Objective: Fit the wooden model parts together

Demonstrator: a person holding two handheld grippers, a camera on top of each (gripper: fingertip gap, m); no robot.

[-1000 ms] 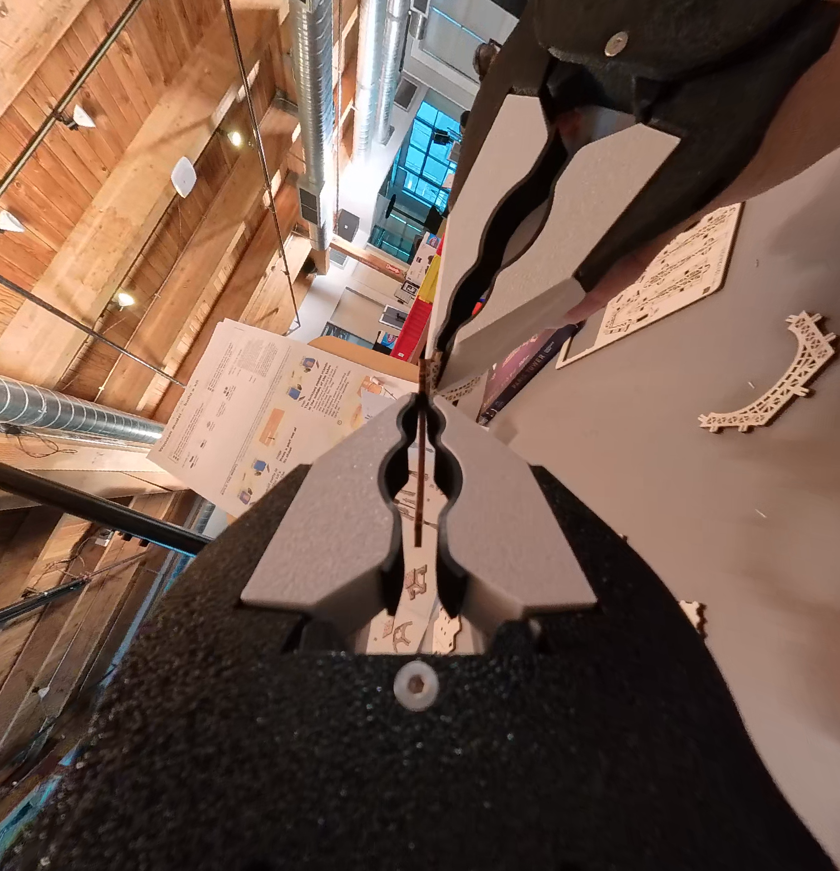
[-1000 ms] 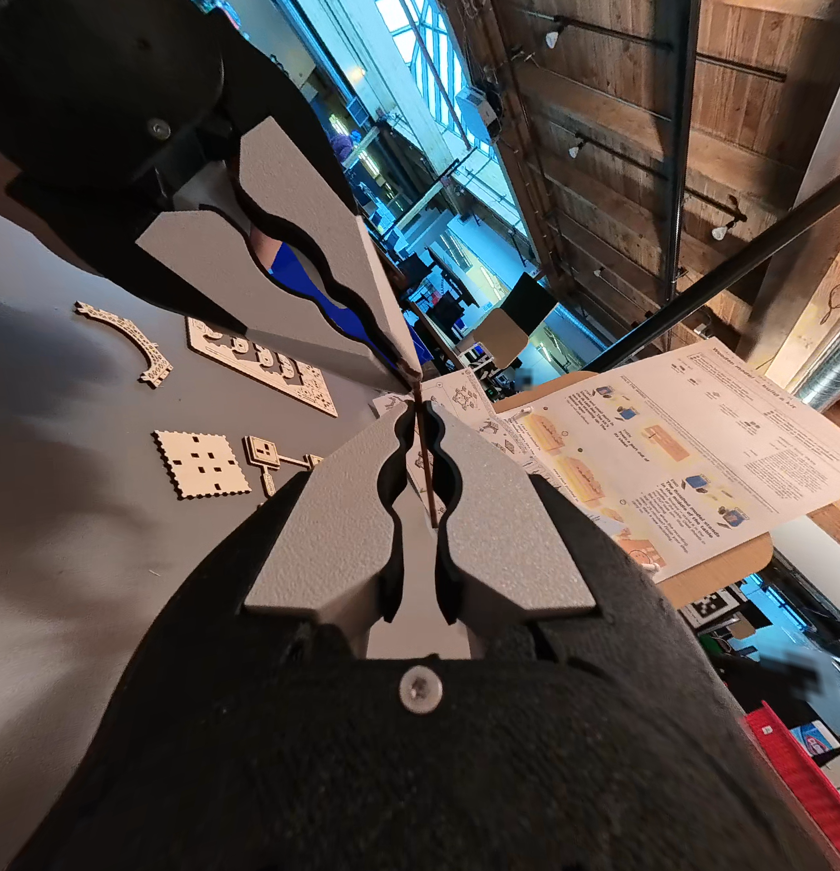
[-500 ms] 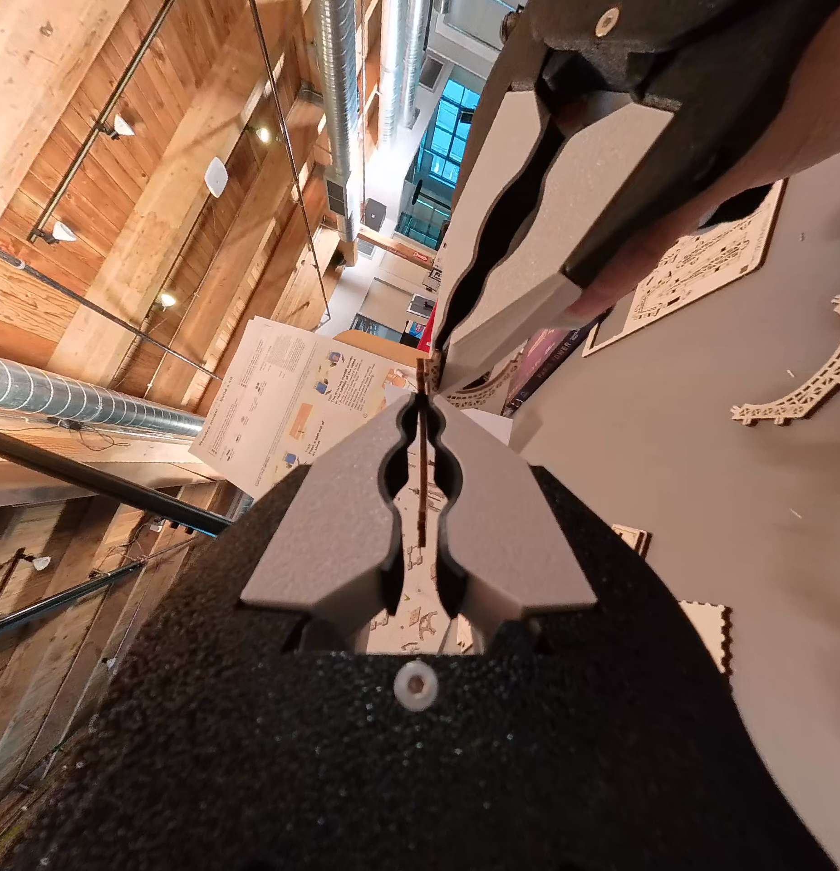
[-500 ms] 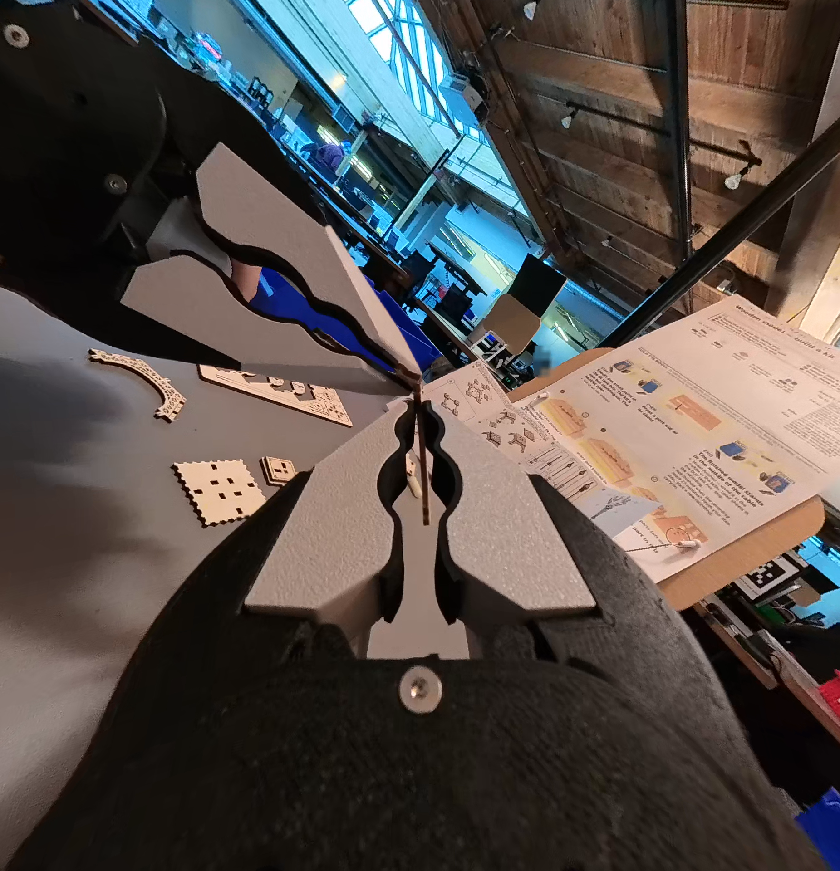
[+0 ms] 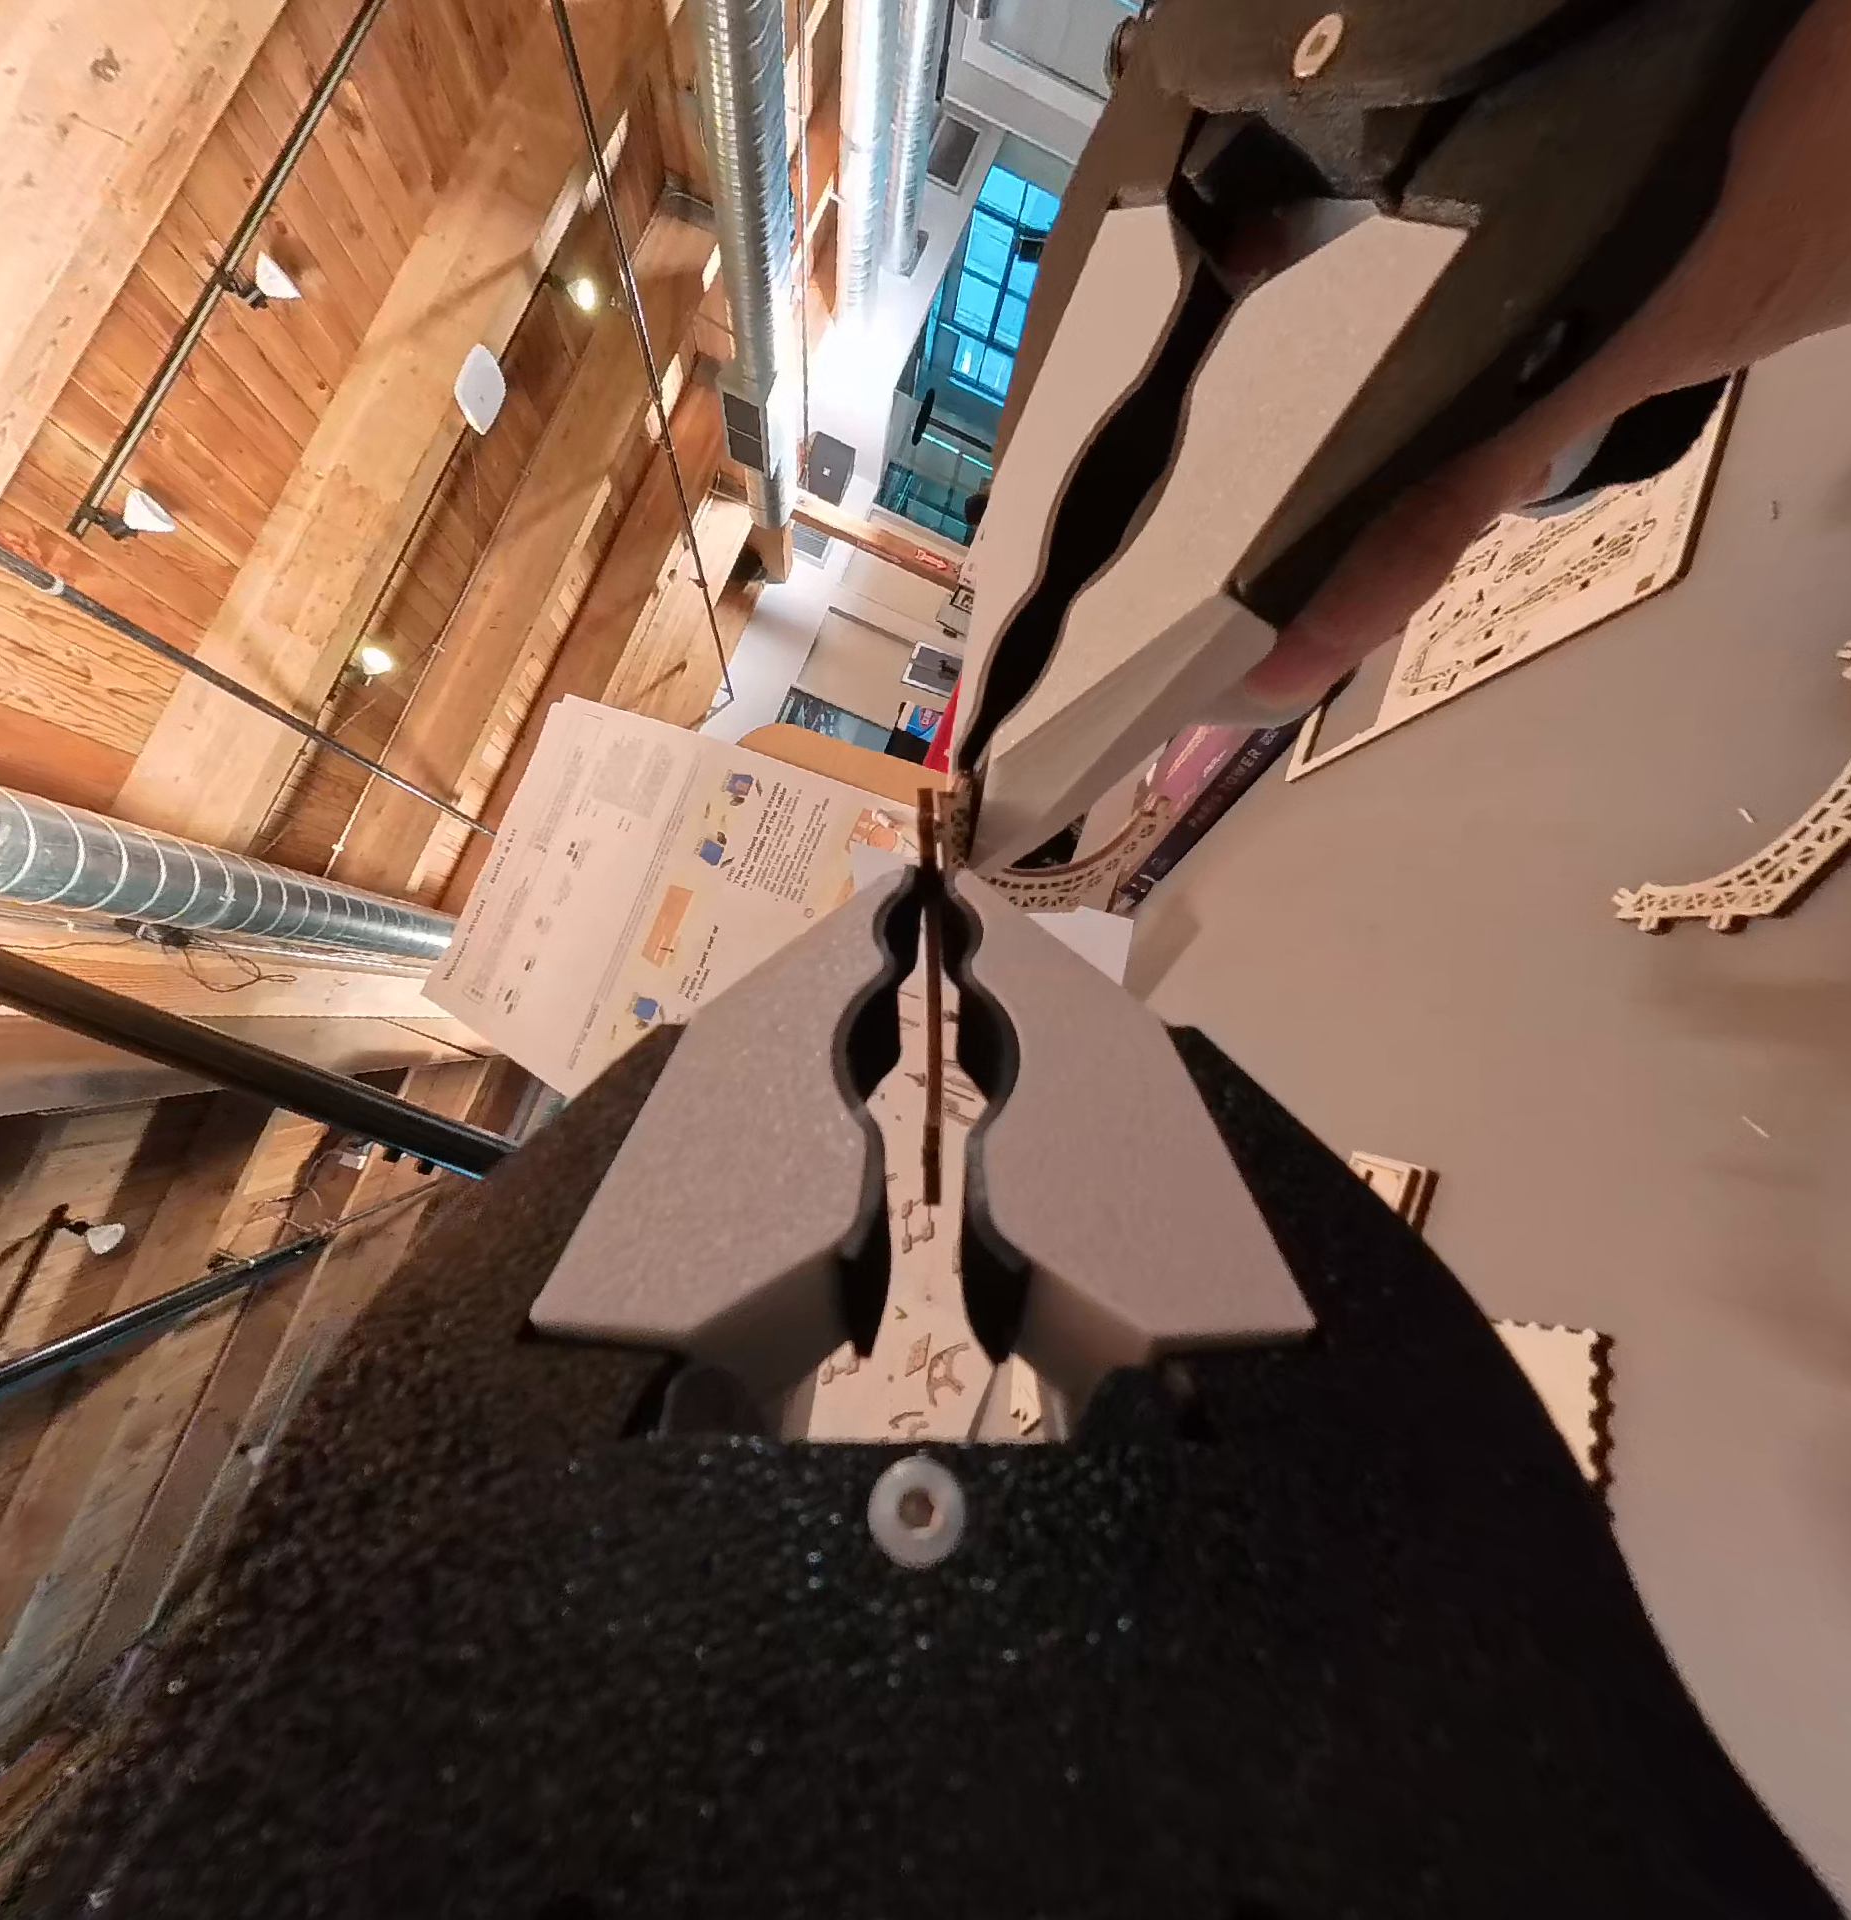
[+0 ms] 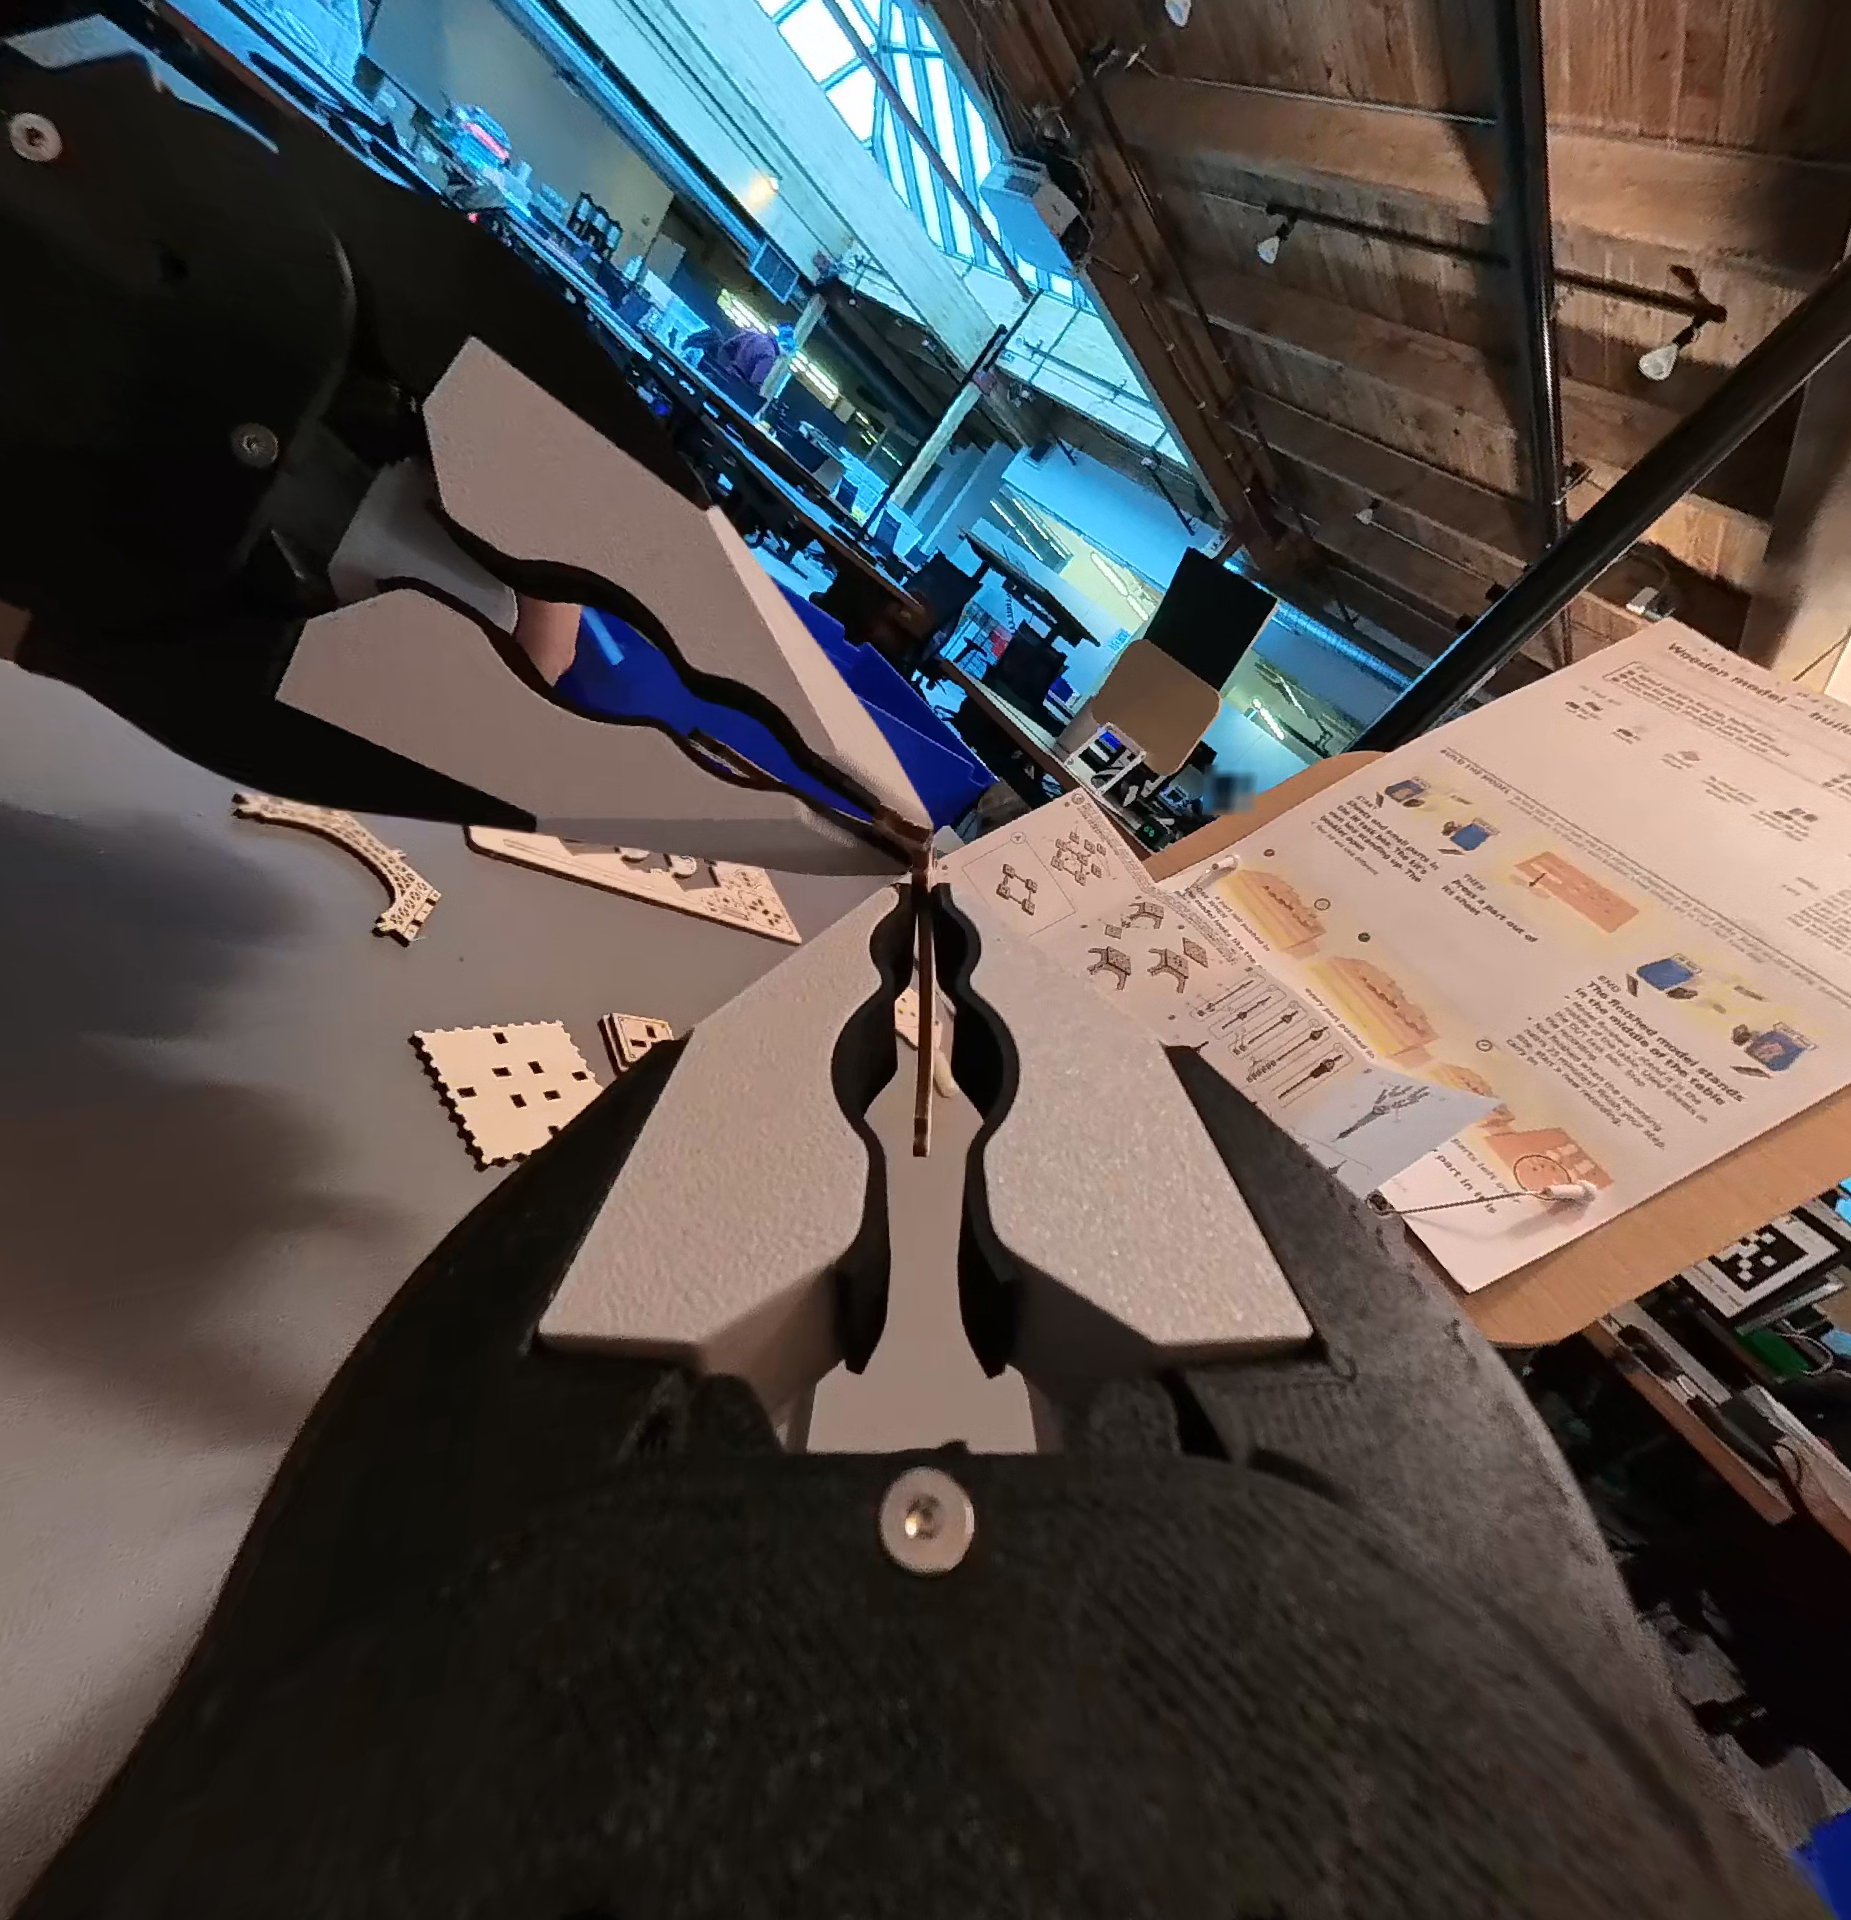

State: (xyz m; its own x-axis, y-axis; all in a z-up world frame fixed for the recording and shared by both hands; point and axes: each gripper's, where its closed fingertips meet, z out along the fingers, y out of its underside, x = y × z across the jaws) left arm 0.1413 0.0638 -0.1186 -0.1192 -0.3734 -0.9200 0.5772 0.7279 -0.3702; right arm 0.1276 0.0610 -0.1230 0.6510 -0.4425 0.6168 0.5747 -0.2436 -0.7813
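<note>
Your grey worktop (image 5: 1523,1039) carries everything loose, and a large printed instruction sheet (image 6: 1586,935) on a brown board rests at its far edge. On the worktop lies a pale laser-cut plywood sheet with parts punched out (image 5: 1544,582). Near it sits a curved lattice arch of pale wood (image 5: 1773,831), seen in the right wrist view too (image 6: 360,847). A square pale wooden plate with toothed edges and small slots (image 6: 505,1081) lies just beside a small square wooden tile (image 6: 635,1034).

Your left tongs (image 5: 931,894) are closed on a thin dark-edged wooden model strip (image 5: 933,1039), seen edge-on and running back between the grey fingers (image 5: 755,1122). Your right tongs (image 6: 923,894) are likewise clamped on a second thin flat wooden piece (image 6: 923,1029), also edge-on.

Both sets of tongs are held above the worktop with their tips nearly meeting. In the left wrist view the right tongs (image 5: 968,790) come in from the upper right, and their small perforated wooden piece (image 5: 960,821) is right against the protruding end of your left strip. Whether the two pieces are actually slotted together cannot be told.
</note>
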